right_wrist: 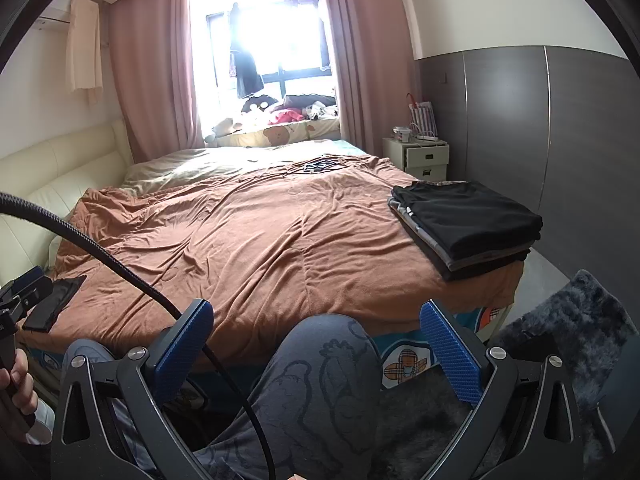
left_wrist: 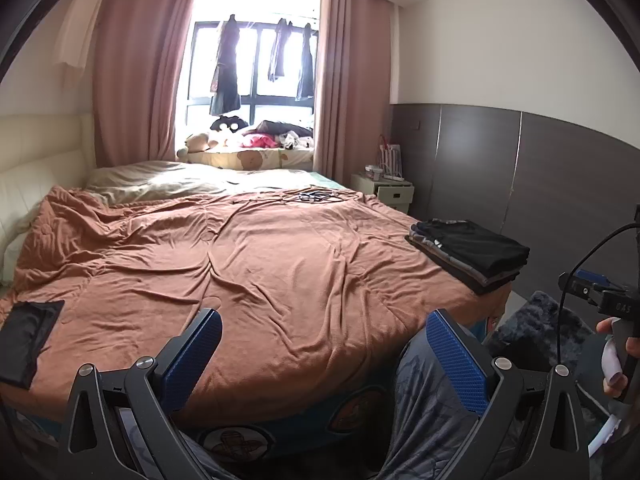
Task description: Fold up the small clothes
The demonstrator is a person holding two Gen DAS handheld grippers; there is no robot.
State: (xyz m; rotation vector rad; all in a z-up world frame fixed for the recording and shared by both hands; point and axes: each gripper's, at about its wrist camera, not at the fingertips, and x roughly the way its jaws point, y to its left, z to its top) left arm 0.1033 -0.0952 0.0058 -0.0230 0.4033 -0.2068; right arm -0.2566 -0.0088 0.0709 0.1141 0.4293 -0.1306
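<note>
A stack of folded dark clothes (left_wrist: 470,254) lies on the right edge of the bed's brown cover (left_wrist: 260,264); it also shows in the right wrist view (right_wrist: 468,222). A small folded black garment (left_wrist: 28,338) lies at the near left edge of the bed, and shows in the right wrist view (right_wrist: 54,304). My left gripper (left_wrist: 324,336) is open and empty, held above the near edge of the bed. My right gripper (right_wrist: 316,328) is open and empty, held above the person's grey patterned knee (right_wrist: 320,364).
A white bedside cabinet (right_wrist: 424,156) stands at the far right by a dark wall panel (right_wrist: 560,132). A dark fluffy rug (right_wrist: 572,320) lies on the floor at right. A black cable (right_wrist: 120,264) crosses the right wrist view. Cords (left_wrist: 316,197) lie on the far side of the bed.
</note>
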